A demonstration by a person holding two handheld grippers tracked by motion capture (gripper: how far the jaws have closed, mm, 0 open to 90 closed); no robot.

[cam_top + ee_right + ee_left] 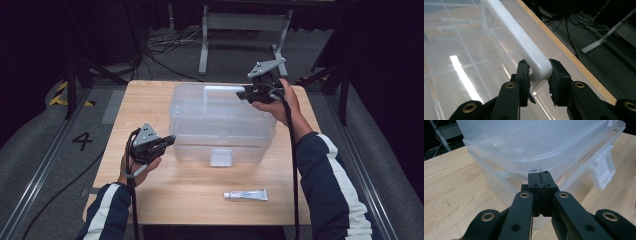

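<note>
A clear plastic storage box (220, 120) with its lid on stands in the middle of the wooden table (165, 200). My right gripper (243, 94) is at the box's far right corner. In the right gripper view it (539, 64) is shut on the end of the white lid handle (516, 32), a pad pressing each side. My left gripper (171, 139) is at the box's left end. In the left gripper view it (541, 176) is shut, its pads together with nothing visible between them, tips just under the lid rim of the box (524, 142).
A white latch (221, 157) hangs on the box's front wall, also the latch (602, 172) in the left gripper view. A small white tube (245, 195) lies near the table's front edge on the right. Cables and a metal stand's legs (202, 55) are on the floor beyond the table.
</note>
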